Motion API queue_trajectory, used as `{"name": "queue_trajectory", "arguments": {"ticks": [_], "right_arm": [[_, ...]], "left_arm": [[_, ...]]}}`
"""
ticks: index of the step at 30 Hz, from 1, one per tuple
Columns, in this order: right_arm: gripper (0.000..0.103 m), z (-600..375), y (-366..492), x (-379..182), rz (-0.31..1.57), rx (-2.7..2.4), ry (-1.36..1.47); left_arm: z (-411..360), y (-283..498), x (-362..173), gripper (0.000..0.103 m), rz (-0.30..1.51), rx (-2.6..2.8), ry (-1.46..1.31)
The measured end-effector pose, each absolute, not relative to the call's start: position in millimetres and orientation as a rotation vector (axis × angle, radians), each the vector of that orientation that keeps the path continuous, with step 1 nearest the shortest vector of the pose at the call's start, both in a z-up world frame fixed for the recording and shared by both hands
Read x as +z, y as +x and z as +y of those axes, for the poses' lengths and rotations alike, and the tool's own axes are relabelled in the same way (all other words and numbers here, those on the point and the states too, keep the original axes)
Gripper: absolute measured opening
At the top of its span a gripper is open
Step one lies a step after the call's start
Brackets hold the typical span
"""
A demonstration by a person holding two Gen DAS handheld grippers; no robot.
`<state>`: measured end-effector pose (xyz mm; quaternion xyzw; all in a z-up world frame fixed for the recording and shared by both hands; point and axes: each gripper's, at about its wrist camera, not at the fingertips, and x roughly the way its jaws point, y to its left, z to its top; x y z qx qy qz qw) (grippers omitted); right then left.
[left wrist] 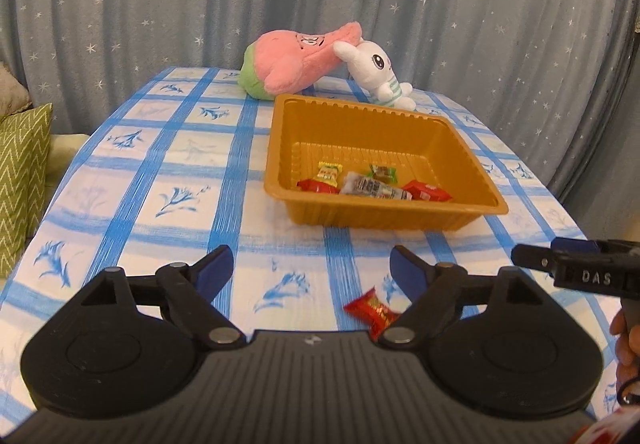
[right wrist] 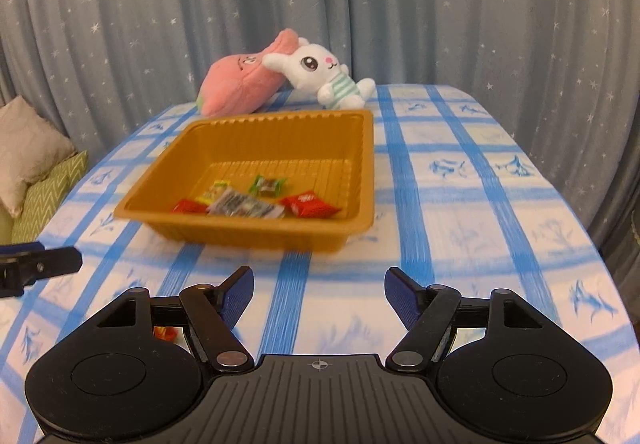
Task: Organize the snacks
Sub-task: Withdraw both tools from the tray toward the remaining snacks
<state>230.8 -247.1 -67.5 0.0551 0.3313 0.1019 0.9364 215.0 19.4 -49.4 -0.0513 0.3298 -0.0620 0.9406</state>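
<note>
Left tool (left wrist: 310, 264): jaws wide apart, empty.
Right tool (right wrist: 319, 286): likewise spread, empty.
Tray (left wrist: 400, 220): on the bench (left wrist: 160, 164), five wrapped snacks (left wrist: 374, 186) inside.
Red snack (left wrist: 372, 310): on bench, apparently touching the left tool's right finger.

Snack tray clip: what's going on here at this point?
A person holds a gripper in each hand and is sorting wrapped snacks into the orange tray. Five packets already lie in it. One red snack packet is left on the checked tablecloth, beside the right finger of the left gripper. The left gripper and the right gripper are both open and empty, short of the tray.
</note>
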Motion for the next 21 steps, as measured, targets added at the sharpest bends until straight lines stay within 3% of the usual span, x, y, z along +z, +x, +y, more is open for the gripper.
{"name": "queue_trajectory", "arguments": {"ticks": [19, 21], "right_arm": [[0.072, -179, 174, -109, 0.764, 0.428, 0.053], [0.067, -174, 175, -113, 0.764, 0.431, 0.04]], "left_arm": [[43, 184, -67, 0.085, 0.718, -0.068, -0.116], [43, 184, -68, 0.085, 0.723, -0.067, -0.112]]}}
